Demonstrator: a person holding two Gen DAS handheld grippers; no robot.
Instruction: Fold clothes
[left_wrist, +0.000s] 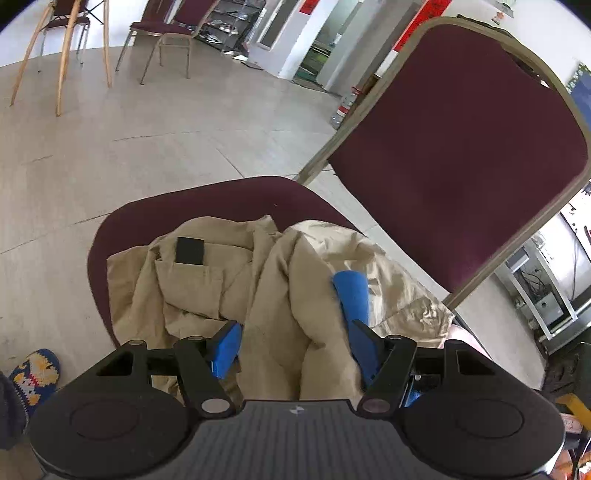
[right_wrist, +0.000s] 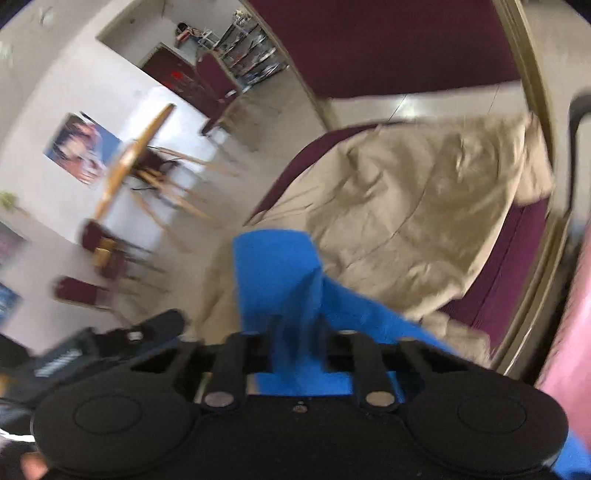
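Your beige garment (left_wrist: 258, 280) lies crumpled on the maroon seat (left_wrist: 155, 206) of a chair, a dark patch (left_wrist: 190, 251) showing above one pocket. The chair's tall backrest (left_wrist: 461, 155) rises close on the right and hems in that side.

Your left tool (left_wrist: 291, 306) hangs released over the cloth, its blue fingers (left_wrist: 352, 291) spread with a raised fold between them, not pinched.

The right wrist view is smeared. There your right tool (right_wrist: 277, 258) is clenched, its blue fingers (right_wrist: 258, 266) pressed together over the garment's near edge; whether any cloth is caught between them is hard to say.

Only the left view shows a knitted slipper (left_wrist: 35, 373) on the pale tiled floor (left_wrist: 166, 129) and wooden legs (left_wrist: 62, 55) beyond. Only the right view shows a poster (right_wrist: 83, 147) on the white wall and something pink (right_wrist: 569, 332) at the right edge.
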